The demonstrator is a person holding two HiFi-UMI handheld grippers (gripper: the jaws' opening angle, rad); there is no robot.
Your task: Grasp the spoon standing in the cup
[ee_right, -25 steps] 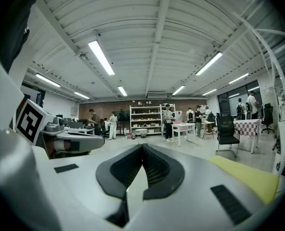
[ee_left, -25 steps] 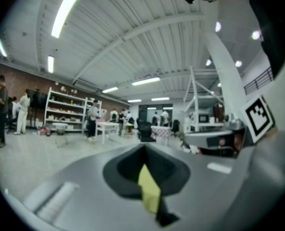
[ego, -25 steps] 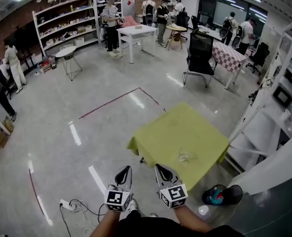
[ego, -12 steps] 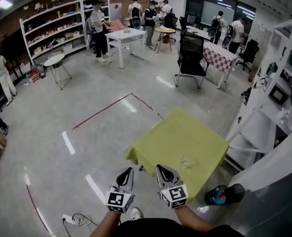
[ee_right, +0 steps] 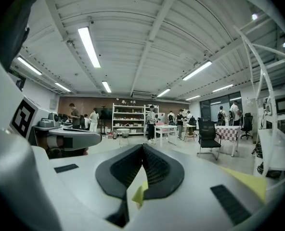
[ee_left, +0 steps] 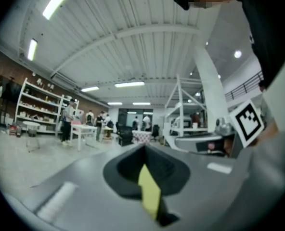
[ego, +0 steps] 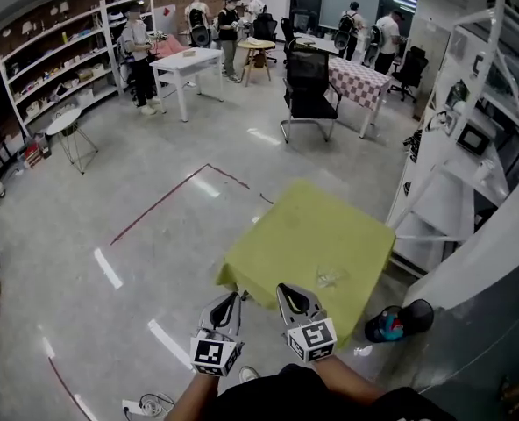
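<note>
Yellow-clothed table [ego: 330,222] nearer, glassy cup [ego: 329,278], left claw [ego: 232,296], right claw [ego: 282,288], both closed

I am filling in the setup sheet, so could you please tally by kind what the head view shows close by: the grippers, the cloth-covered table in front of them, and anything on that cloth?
Grippers: 2 (left gripper, right gripper)
Yellow-green cloth-covered table: 1
Clear glass item on the cloth: 1 (too small to make out a spoon)
Total: 4

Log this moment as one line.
stage: pre-grasp | left gripper: shut, empty | right gripper: shut, empty | clear glass cup: on yellow-green clothed table, untouched
</note>
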